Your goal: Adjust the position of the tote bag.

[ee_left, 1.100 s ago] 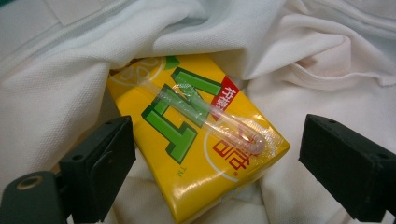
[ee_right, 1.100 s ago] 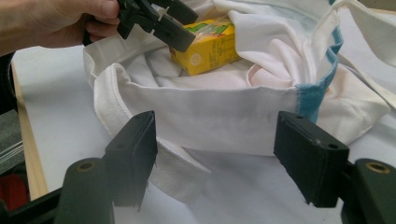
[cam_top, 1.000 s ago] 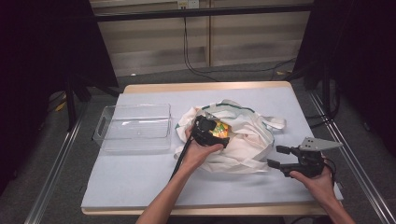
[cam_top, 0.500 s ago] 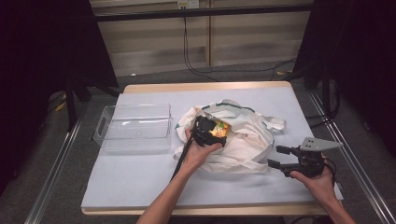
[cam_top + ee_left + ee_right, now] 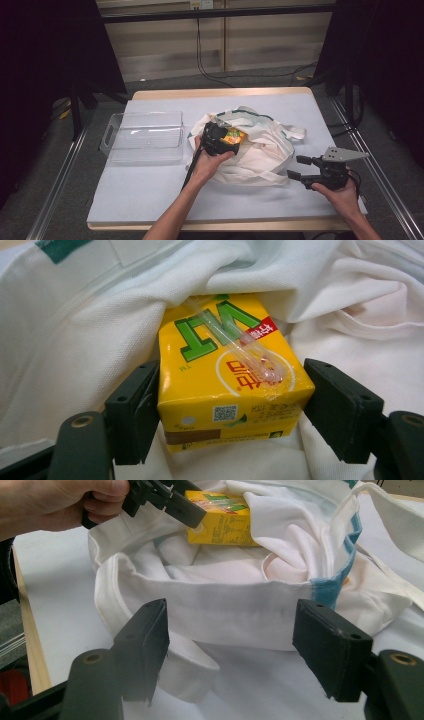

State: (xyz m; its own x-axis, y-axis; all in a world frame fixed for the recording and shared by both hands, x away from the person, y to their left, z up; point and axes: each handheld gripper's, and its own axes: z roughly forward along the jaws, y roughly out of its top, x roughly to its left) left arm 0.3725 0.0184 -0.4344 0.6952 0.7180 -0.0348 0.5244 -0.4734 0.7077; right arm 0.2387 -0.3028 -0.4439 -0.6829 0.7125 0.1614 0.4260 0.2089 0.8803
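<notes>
A yellow drink carton with a wrapped straw taped to it lies in the mouth of a white cloth bag at the table's middle. My left gripper reaches into the bag. Its jaws have just been closing, and both pads now touch the carton's sides. In the high view the carton shows at the left gripper. My right gripper rests at the right of the bag, open, with nothing held. Ahead of its jaws lie the bag's folded rim and the carton.
A clear plastic bin stands left of the bag on the pale mat. The bag's straps trail toward the right. The table's wooden edge runs along the front. Dark floor and metal rails surround the table.
The left hand has shifted slightly at the bag's mouth over the carton. The right gripper has kept still.
</notes>
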